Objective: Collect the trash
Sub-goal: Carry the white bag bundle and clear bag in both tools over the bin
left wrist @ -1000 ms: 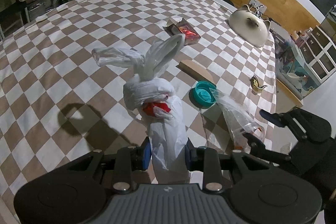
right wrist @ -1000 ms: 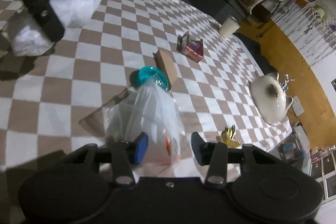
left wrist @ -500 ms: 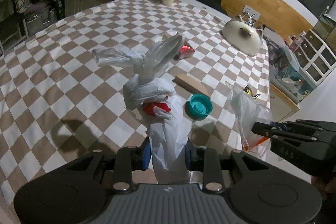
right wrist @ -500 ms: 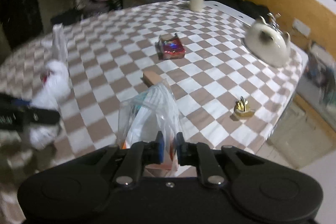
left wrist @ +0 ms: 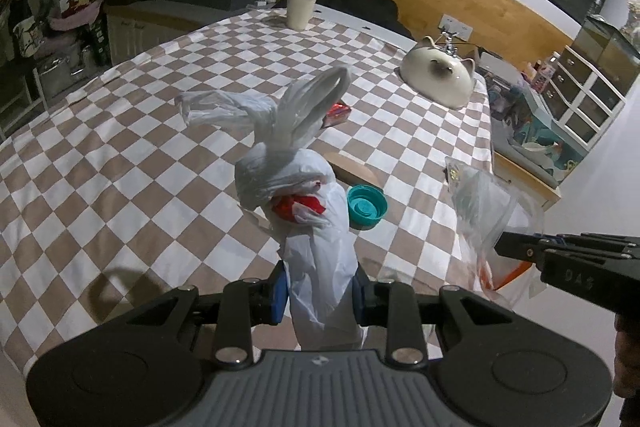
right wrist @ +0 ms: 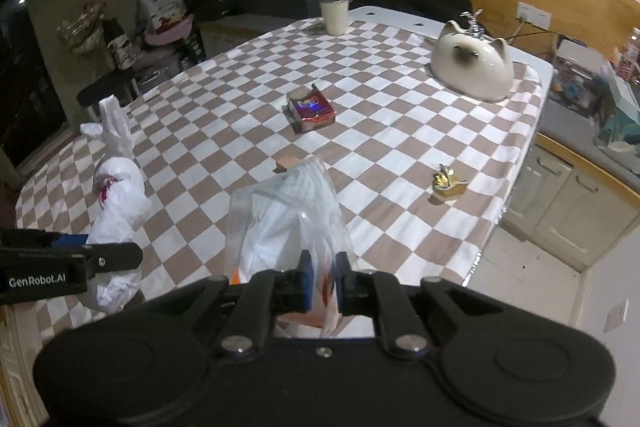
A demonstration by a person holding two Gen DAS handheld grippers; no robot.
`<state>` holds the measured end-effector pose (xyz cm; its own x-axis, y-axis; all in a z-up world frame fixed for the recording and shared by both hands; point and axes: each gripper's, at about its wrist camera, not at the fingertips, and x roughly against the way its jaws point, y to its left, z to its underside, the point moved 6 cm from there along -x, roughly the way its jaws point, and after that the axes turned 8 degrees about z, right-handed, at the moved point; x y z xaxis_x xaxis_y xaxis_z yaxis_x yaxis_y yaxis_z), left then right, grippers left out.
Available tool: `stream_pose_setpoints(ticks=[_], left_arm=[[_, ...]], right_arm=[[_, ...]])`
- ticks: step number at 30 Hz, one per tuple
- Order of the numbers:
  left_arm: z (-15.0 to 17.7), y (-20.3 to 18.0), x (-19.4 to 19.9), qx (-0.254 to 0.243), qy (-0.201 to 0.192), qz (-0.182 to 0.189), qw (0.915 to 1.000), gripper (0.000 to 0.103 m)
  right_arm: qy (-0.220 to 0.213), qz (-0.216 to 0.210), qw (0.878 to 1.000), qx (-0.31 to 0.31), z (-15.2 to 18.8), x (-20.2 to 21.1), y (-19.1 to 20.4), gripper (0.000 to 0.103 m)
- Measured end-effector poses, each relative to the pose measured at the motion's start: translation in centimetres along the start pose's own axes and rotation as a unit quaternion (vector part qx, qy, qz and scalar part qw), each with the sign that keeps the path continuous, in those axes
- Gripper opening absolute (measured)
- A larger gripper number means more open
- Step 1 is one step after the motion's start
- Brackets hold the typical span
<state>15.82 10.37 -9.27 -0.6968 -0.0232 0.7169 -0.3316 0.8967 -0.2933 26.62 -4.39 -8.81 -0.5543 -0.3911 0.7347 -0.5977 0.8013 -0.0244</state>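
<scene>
My left gripper [left wrist: 320, 291] is shut on a knotted white plastic bag [left wrist: 296, 187] with something red showing inside, held above the checkered table [left wrist: 120, 147]. The bag also shows in the right wrist view [right wrist: 116, 195], with the left gripper [right wrist: 68, 259] on it. My right gripper [right wrist: 322, 283] is shut on a clear plastic bag [right wrist: 288, 219] with orange bits, lifted above the table's near edge. That clear bag [left wrist: 480, 211] and the right gripper [left wrist: 516, 247] show at the right of the left wrist view.
On the table lie a teal lid [left wrist: 366, 207], a wooden block [left wrist: 352, 167], a red box [right wrist: 312, 111], a gold wrapper [right wrist: 448, 183], a cat-shaped ceramic bowl [right wrist: 472, 67] and a cream cup [right wrist: 334, 13]. Cabinets [right wrist: 568, 203] stand to the right.
The right gripper shut on the clear bag and lifted it off the table. Both grippers rose and pulled back; the left still holds the white bag.
</scene>
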Motion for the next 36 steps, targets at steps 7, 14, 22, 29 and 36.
stream_pose_setpoints(ticks=[7, 14, 22, 29, 36], left_arm=[[0.4, -2.3, 0.3, -0.024, 0.000, 0.021, 0.9995, 0.032], [0.5, -6.9, -1.4, -0.066, 0.014, 0.060, 0.9959, 0.032], [1.8, -14.1, -5.1, -0.117, 0.052, 0.111, 0.9856, 0.032], [3.4, -20.8, -8.8, -0.157, 0.092, 0.147, 0.9723, 0.032], [4.9, -25.7, -13.3, -0.178, 0.135, 0.162, 0.9612, 0.032]], right_arm=[[-0.013, 0.024, 0.999, -0.037, 1.2, 2.4, -2.2, 0.011], [-0.018, 0.059, 0.995, -0.085, 3.0, 4.7, -6.4, 0.011], [-0.006, 0.112, 0.983, -0.148, 6.7, 6.6, -13.6, 0.011], [0.016, 0.156, 0.965, -0.209, 10.7, 7.7, -20.7, 0.011], [0.041, 0.179, 0.948, -0.260, 14.3, 7.2, -26.7, 0.011]])
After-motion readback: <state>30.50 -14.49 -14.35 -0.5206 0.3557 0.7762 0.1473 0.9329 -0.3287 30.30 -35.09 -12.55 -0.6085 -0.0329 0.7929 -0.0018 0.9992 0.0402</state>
